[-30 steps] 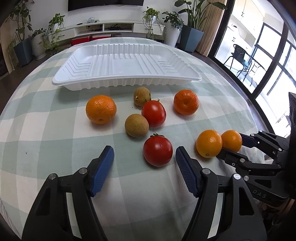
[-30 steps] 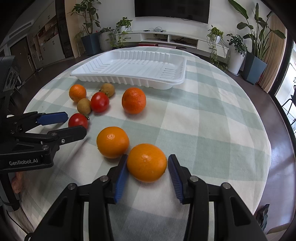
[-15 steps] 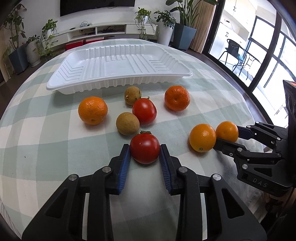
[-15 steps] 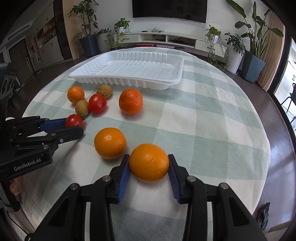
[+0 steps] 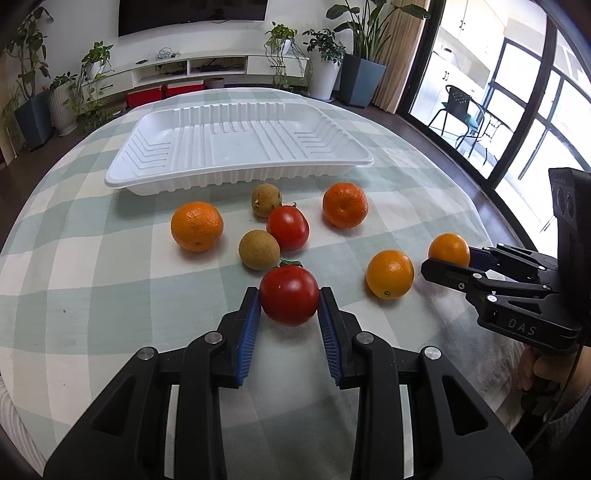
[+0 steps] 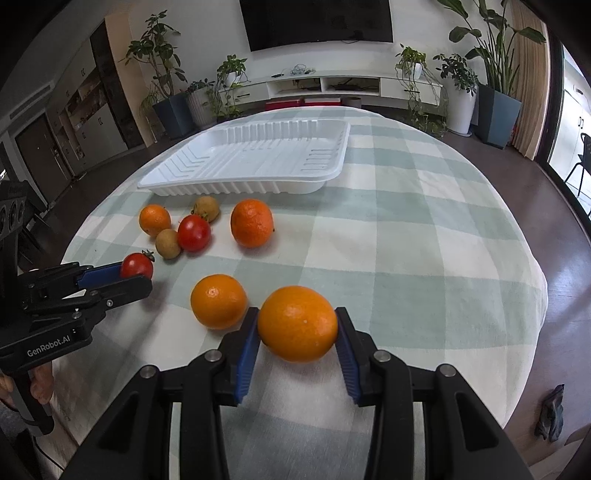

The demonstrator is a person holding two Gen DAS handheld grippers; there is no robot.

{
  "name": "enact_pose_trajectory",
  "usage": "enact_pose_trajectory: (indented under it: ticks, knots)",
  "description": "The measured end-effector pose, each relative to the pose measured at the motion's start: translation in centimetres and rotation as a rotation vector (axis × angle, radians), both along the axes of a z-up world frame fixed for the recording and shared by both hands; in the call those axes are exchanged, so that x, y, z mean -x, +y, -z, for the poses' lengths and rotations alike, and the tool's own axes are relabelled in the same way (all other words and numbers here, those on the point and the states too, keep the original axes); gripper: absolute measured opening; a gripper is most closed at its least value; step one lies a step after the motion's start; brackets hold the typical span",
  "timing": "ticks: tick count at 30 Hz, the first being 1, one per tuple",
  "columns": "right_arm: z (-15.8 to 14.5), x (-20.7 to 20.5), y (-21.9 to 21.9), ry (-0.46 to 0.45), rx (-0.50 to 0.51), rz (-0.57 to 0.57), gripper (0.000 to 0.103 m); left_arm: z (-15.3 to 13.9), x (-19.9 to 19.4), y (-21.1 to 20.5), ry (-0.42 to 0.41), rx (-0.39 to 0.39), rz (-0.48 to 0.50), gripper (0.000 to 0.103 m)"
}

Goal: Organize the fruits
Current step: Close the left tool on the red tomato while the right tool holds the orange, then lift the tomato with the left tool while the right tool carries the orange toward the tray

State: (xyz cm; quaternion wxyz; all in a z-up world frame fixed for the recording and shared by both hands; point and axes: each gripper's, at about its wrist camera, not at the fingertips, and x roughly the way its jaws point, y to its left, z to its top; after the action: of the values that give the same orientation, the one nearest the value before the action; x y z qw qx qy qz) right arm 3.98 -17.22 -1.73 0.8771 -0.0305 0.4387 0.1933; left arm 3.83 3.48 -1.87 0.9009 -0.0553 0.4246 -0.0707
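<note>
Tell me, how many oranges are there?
4. One is in the right gripper, one beside it, one near the tray, one far left. None look hidden.

"DAS" on the right gripper (image 5: pixel 448 264) body; "GenRobot.AI" on the left gripper (image 6: pixel 135 277) body.

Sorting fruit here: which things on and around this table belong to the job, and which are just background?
Job: tomato in left gripper; orange in right gripper; loose oranges, second tomato, two brown fruits; white tray.

Background: potted plants, TV, chair.
</note>
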Motion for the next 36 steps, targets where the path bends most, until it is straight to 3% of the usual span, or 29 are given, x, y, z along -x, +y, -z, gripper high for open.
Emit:
enact_pose_trajectory:
  ticks: [36]
  knots:
    - [-0.7,-0.3,-1.3,-0.002,-0.11,0.04,0.043,-1.0,0.4,2.3,-0.023,0.03,-0.049,0.03]
